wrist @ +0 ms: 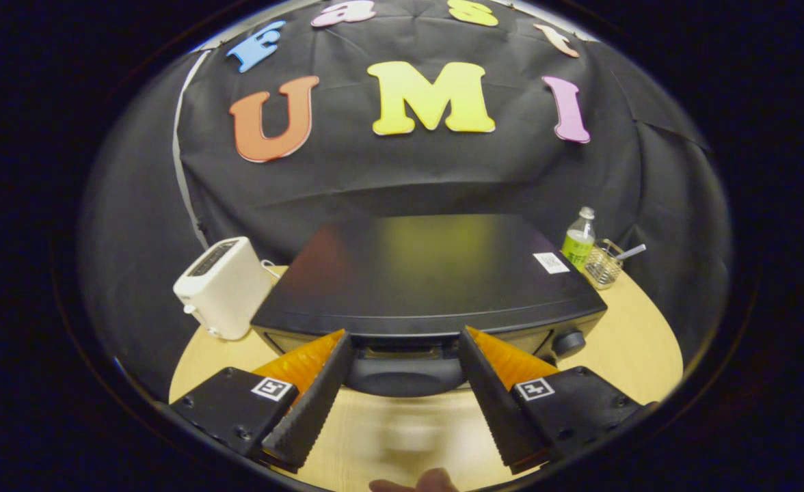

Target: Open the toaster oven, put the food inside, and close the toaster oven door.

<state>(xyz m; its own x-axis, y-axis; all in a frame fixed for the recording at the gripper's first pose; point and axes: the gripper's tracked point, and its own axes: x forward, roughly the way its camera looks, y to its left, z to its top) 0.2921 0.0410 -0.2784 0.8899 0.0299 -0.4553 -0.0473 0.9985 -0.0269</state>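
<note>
So the tongs [405, 342] are held wide open, nothing gripped between the two fingers [310, 403], and they're pointed straight at the front of the toaster oven [429, 280]. The fingertips are seen just short of the oven's upper front edge, one to each side of the middle. Right between the tips, at the top of the oven's front, a dark rounded handle [405, 372] is seen, untouched by either finger. The door looks shut, though most of the front is hidden below the top edge, so it can't be said for sure.

The oven itself is a black box parked in the middle of the light wood tabletop [621, 348], viewed from above so its flat top is mostly what's shown. A round knob [569, 342] is seen on the right end of the oven's front.

Left of the oven, just beside it, a white pop-up toaster [221, 287] is parked. Behind the oven's right rear corner, a bottle with a green label [579, 240] is stood upright, with a small wire basket [604, 265] right next to it holding something with a handle sticking out.

Food can't be made out anywhere near the oven.
</note>
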